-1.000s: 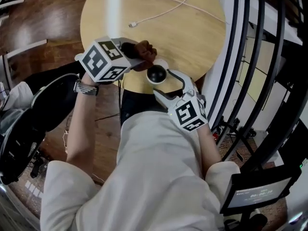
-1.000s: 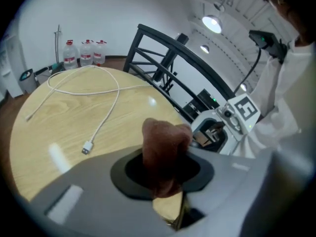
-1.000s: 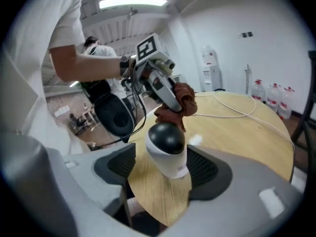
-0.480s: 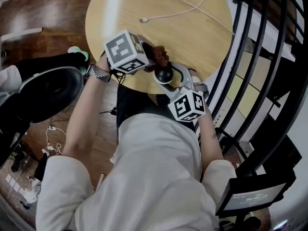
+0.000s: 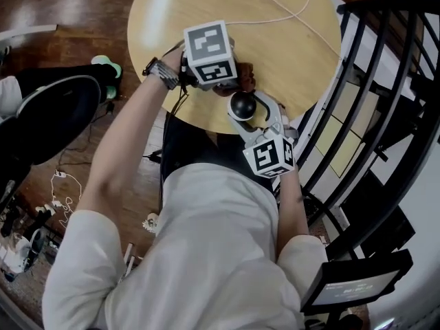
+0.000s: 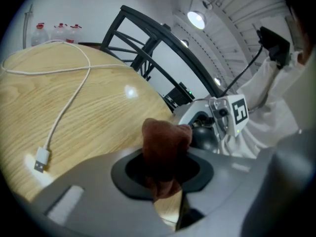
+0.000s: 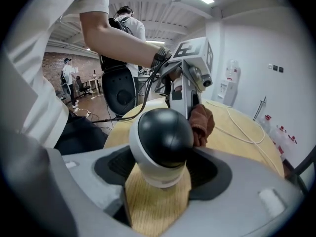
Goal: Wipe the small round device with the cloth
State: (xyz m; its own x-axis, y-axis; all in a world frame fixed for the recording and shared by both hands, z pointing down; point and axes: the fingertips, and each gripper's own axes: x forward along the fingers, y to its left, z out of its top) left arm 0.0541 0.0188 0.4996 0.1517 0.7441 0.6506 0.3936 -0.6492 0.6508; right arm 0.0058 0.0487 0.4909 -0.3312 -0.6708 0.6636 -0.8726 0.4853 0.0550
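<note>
Two grippers meet at the near rim of a round wooden table [image 5: 199, 19] in the head view; far to the left a black chair [image 5: 48, 115] stands on the dark wooden floor [image 5: 69, 5]; the left gripper [image 5: 235, 81] reaches in from the left over the table top, its marker cube uppermost; its jaws are clamped on a reddish-brown cloth [image 6: 163, 147], which bunches up past the pads and sticks out ahead of them; in the left gripper view a white cable [image 6: 69, 100] loops over the table to the left of the cloth and ends in a plug [image 6: 41, 160] lying flat on the wood; just right of the cloth is the device [image 7: 163, 139], a small ball with a glossy black dome on a white base; the cloth is just beside its far side, and whether the two touch cannot be told; the right gripper [image 7: 163, 174] comes in from the person's body side; its jaws stand wide and press on the white base from both sides, holding the device upright between the pads over the table's edge; to the right of the table black railing bars [image 5: 371, 81] curve past; at the lower right a small dark screen [image 5: 354, 284] glows faintly.
</note>
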